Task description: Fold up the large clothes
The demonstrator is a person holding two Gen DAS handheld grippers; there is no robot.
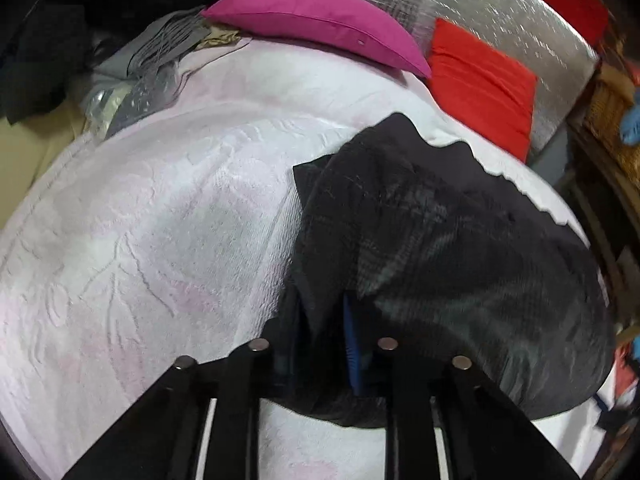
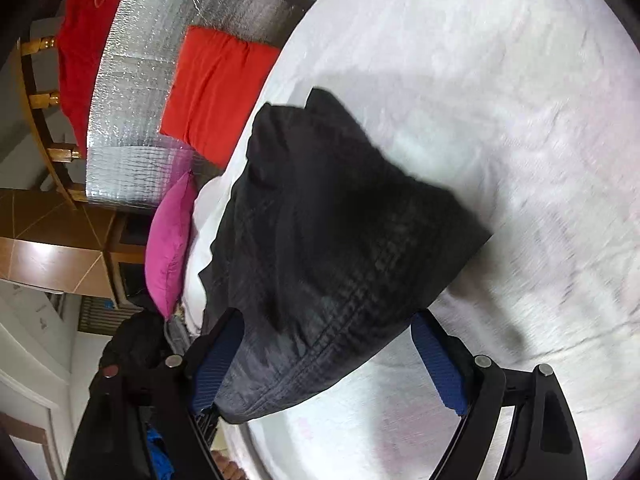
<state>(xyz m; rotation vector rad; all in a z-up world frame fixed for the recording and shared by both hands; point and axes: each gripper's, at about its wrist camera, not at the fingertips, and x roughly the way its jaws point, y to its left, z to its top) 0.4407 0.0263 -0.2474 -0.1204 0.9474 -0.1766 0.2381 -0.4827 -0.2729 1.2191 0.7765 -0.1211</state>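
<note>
A large black quilted garment [image 1: 432,240] lies bunched on a white textured bed cover [image 1: 160,220]. My left gripper [image 1: 324,344] is shut on a fold of the black garment, whose cloth covers most of the blue pads [image 1: 352,344]. In the right wrist view the same garment [image 2: 332,248] lies between the wide-apart blue pads [image 2: 438,364] of my right gripper [image 2: 328,356], which is open. The cloth drapes over the left finger; I cannot tell if it rests on it.
A magenta cushion [image 1: 320,28] and a red cushion [image 1: 480,84] lie at the bed's far side against a silver foil panel [image 1: 500,12]. Grey and dark clothes [image 1: 152,52] are piled at the far left. A wooden chair with red cloth [image 2: 80,52] stands beyond the bed.
</note>
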